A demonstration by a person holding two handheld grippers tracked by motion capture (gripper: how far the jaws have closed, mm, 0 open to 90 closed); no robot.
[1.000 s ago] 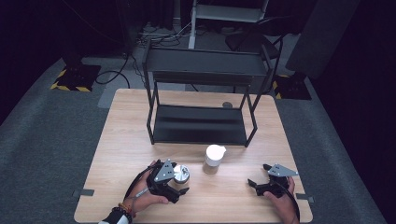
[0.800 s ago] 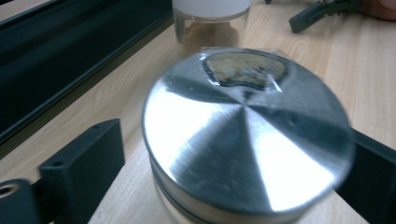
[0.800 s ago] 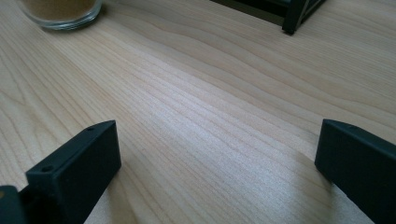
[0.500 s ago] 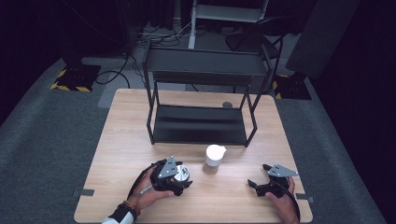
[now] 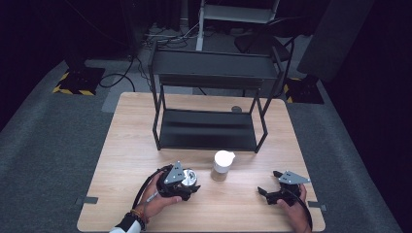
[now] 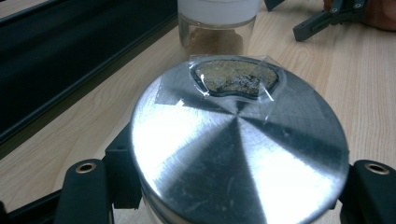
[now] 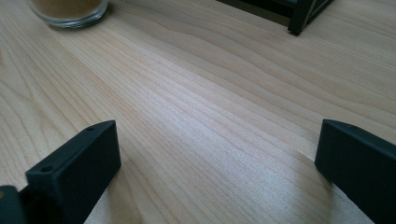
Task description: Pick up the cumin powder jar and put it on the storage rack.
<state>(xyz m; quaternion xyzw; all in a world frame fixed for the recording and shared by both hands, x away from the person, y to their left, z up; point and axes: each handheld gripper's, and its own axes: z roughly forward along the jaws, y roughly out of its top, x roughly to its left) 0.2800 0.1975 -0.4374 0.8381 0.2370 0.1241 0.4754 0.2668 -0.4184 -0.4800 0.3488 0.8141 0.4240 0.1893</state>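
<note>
The table (image 5: 121, 145) filled the middle of the high view, with the black rack (image 5: 209, 97) standing at its upper centre. Below the rack's front edge, near the middle of the frame, stood the jar (image 5: 222, 166), white-capped and holding brown powder. Just to its left, lower centre, sat the tin (image 5: 189, 177), and your left gripper (image 5: 180, 187) was on it. In the left gripper view the tin's brushed lid (image 6: 238, 149) lay across the lower frame with a black jaw pressed against each side, so those jaws, which had just been closing, were clamped on the tin. The tin stood upright, its axis vertical, and the jar (image 6: 217, 28) rose right behind it at the top of that view, near but apart. Your right gripper (image 5: 278, 190) rested at the lower right, well apart from both, its jaws spread wide over bare wood with nothing between them. I judged the tin ready to lift in your left hand, and the jar stood closer to that hand than to your right.
</note>
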